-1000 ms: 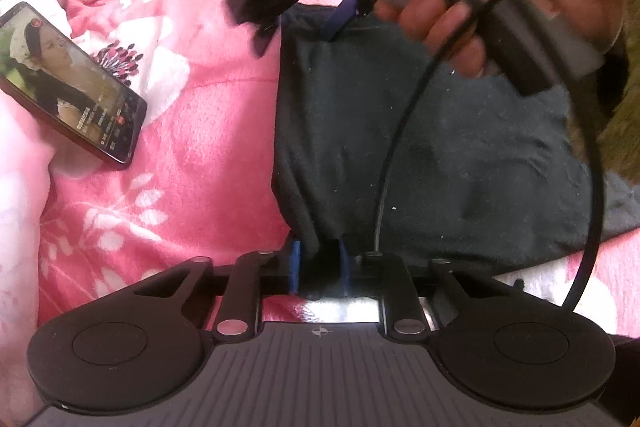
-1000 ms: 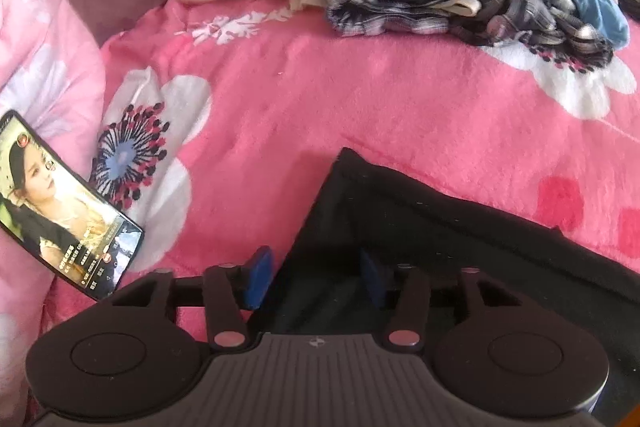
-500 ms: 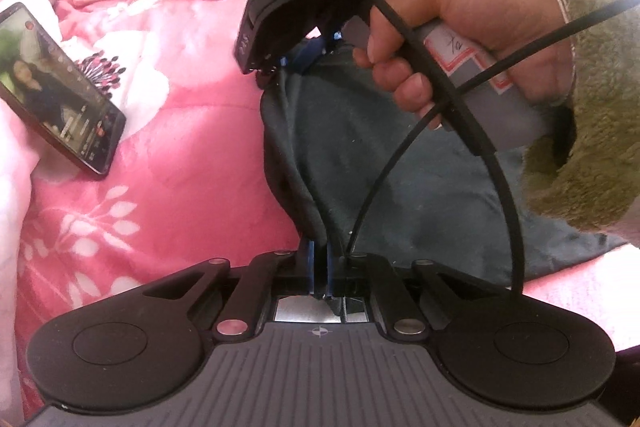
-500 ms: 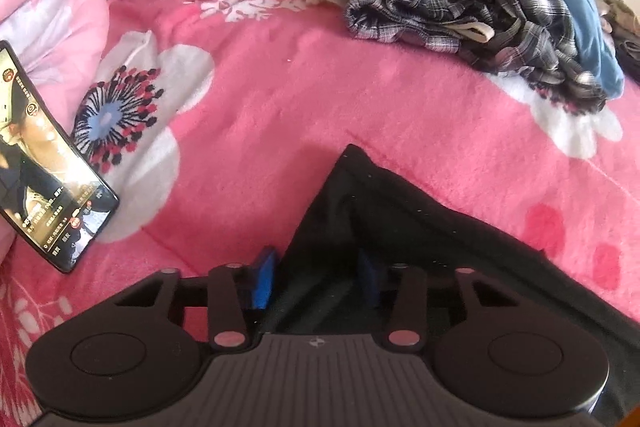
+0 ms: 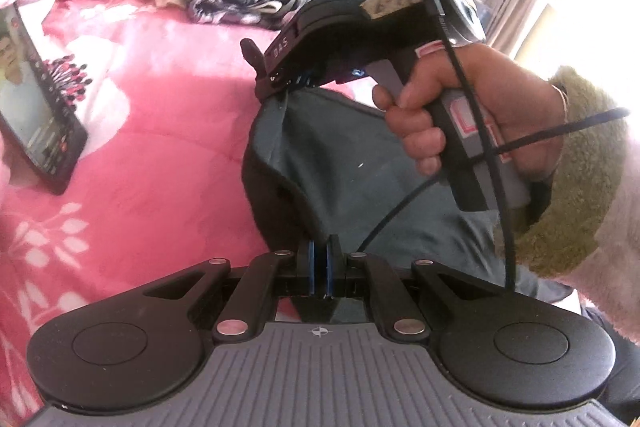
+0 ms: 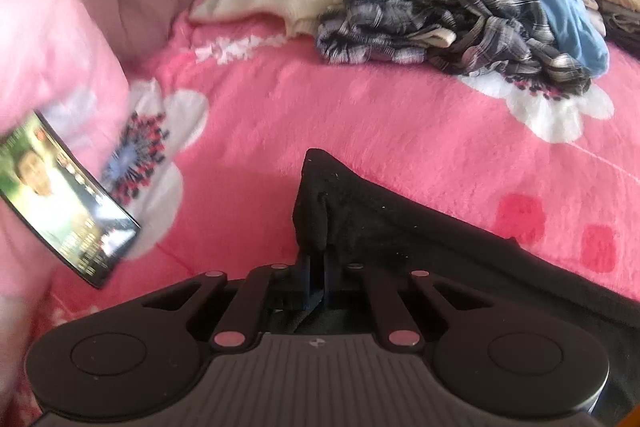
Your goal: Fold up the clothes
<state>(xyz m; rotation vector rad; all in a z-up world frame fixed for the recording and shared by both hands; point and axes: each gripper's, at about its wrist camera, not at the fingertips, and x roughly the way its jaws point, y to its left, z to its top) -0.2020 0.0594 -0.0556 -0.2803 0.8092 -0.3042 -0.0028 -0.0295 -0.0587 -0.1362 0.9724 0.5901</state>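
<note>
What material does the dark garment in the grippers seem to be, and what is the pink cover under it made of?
Dark garment: probably a soft matte knit, maybe cotton jersey; it hangs in limp folds and shows specks of lint. Pink cover: likely plush fleece; its surface looks fuzzy with a short pile and a printed flower pattern.

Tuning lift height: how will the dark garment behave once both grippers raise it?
Likely floppy: the dark garment already sags and creases between the left gripper and right gripper. Probably light, being thin cloth. Slip seems unlikely, with both pinching bunched edges.
</note>
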